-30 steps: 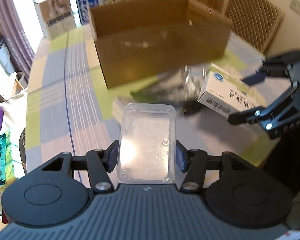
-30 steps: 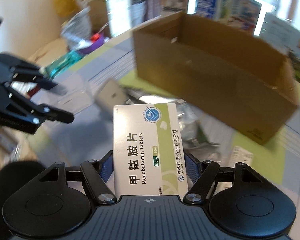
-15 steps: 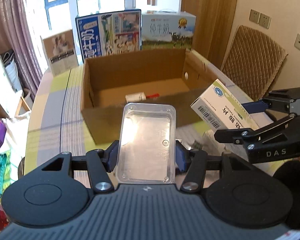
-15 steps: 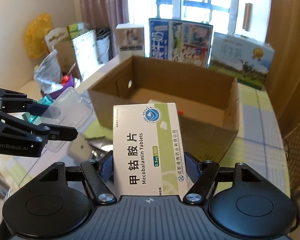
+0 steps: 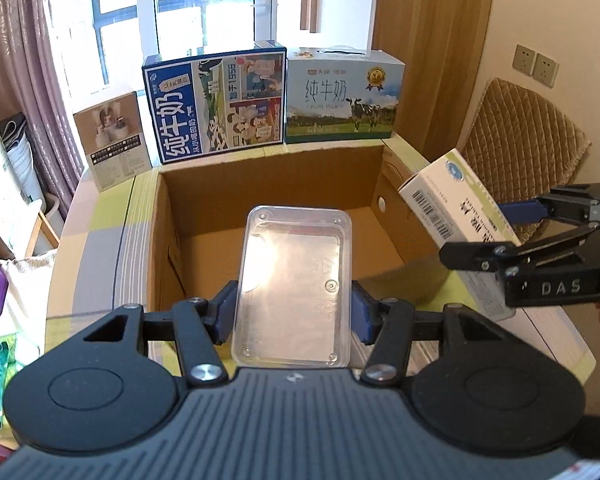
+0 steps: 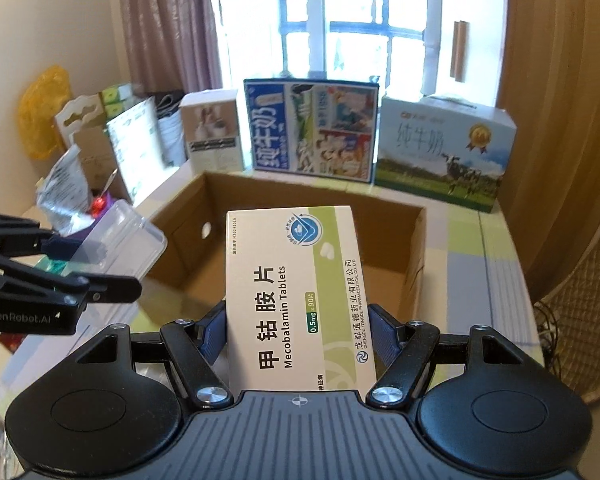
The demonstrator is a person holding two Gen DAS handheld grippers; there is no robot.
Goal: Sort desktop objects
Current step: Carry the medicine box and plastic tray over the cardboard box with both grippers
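Ahead of both tongs: an open brown cardboard box (image 5: 268, 200) on the checked table, its long axis running left to right across your view.
Left gripper (image 5: 292, 312): pinching a clear rectangular plastic case (image 5: 294, 284) by its long sides; the case points forward over the box's near wall.
Right gripper (image 6: 298, 334): clamped on a white and green tablet carton (image 6: 296, 300) (Mecobalamin Tablets), held above the box's right end.
Nearer hand: your left looks closer to a clean drop; lower it and let go.
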